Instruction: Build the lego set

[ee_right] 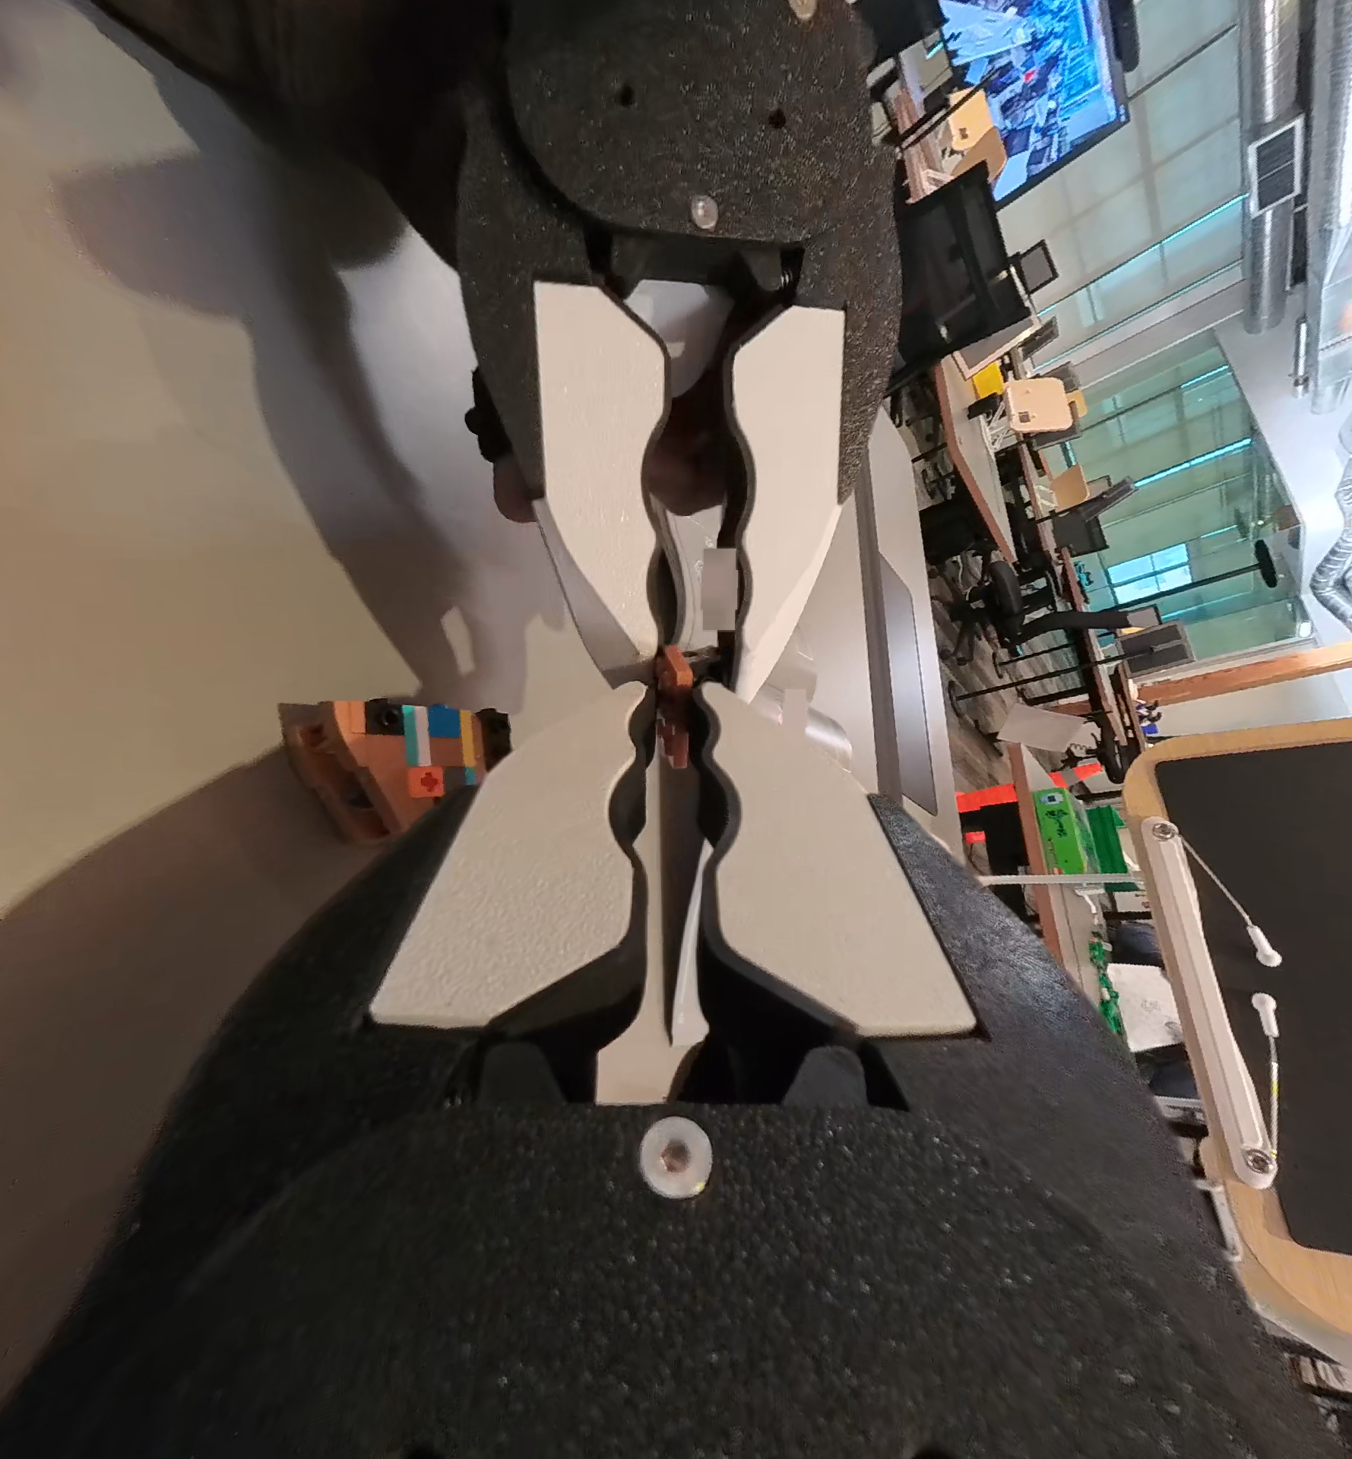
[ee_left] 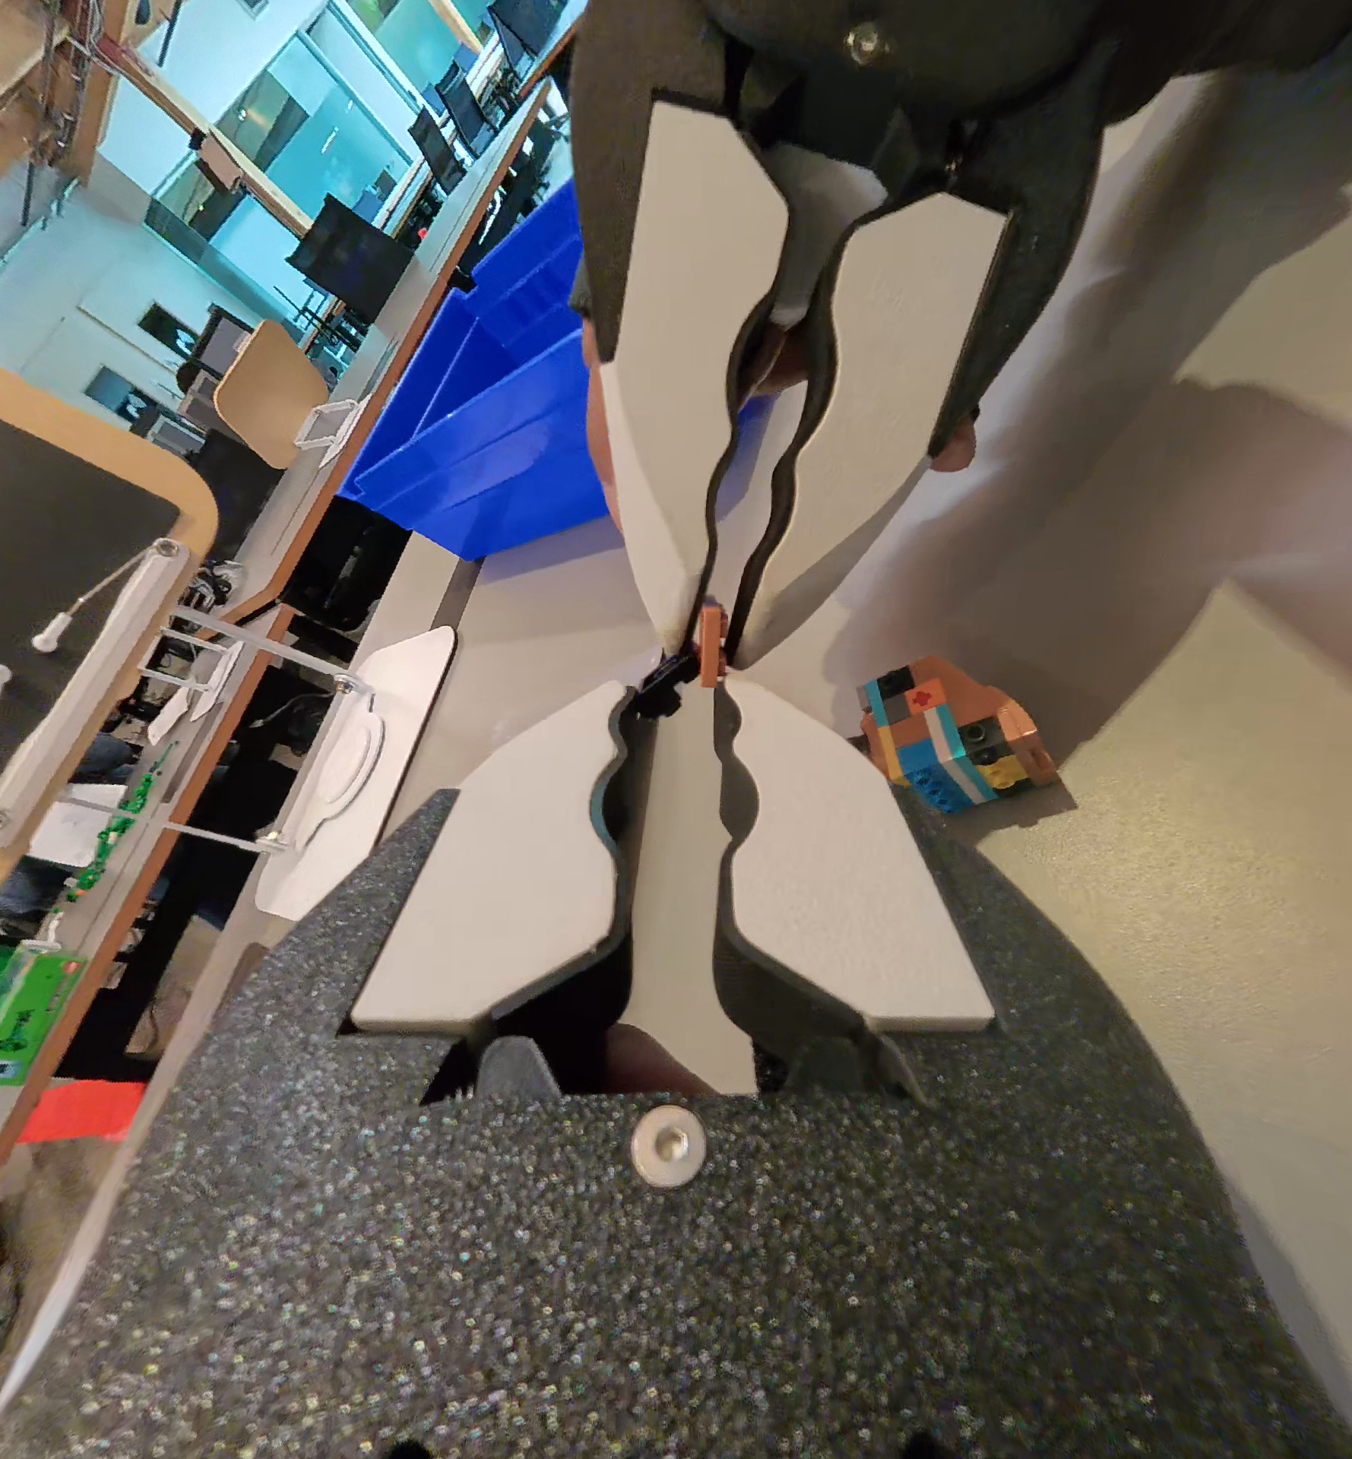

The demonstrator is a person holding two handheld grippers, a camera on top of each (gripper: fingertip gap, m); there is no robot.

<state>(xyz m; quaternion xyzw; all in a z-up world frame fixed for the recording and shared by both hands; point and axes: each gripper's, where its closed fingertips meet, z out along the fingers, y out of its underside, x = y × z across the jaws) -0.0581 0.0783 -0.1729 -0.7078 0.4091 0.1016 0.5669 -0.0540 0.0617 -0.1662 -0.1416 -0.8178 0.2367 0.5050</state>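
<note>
Grippers meet tip to tip at the centre of both wrist views, above a pale grey table (ee_left: 1209,987).

Left wrist view: left gripper (ee_left: 676,699) rises from the bottom of the frame, fingers (ee_left: 514,860) drawn narrow at the tips, with a small black piece (ee_left: 661,685) at the tip of the left-hand finger. Whether it is pinched between both tips I cannot tell. Right gripper (ee_left: 710,639) comes down from the top of the frame, its tips closed on a small brown lego piece (ee_left: 710,643). The black piece and the brown piece touch, or nearly so, at the meeting point.

Right wrist view: right gripper (ee_right: 676,710) comes up from the bottom, tips narrow, holding the brown lego piece (ee_right: 672,695), which pokes up past the fingertips. Left gripper (ee_right: 692,643) hangs from the top of the frame, tips just above the brown piece.

Partly built lego model (ee_left: 961,734), orange-brown with blue, white, yellow and black bricks, lies tilted on the table right of centre in the left view, and left of centre (ee_right: 396,758) in the right view, near the grippers but apart from them.

Blue bins (ee_left: 491,410) stand in the upper middle of the left view, behind the right gripper. Wall screen (ee_right: 1036,87) sits at the upper right of the right view.
</note>
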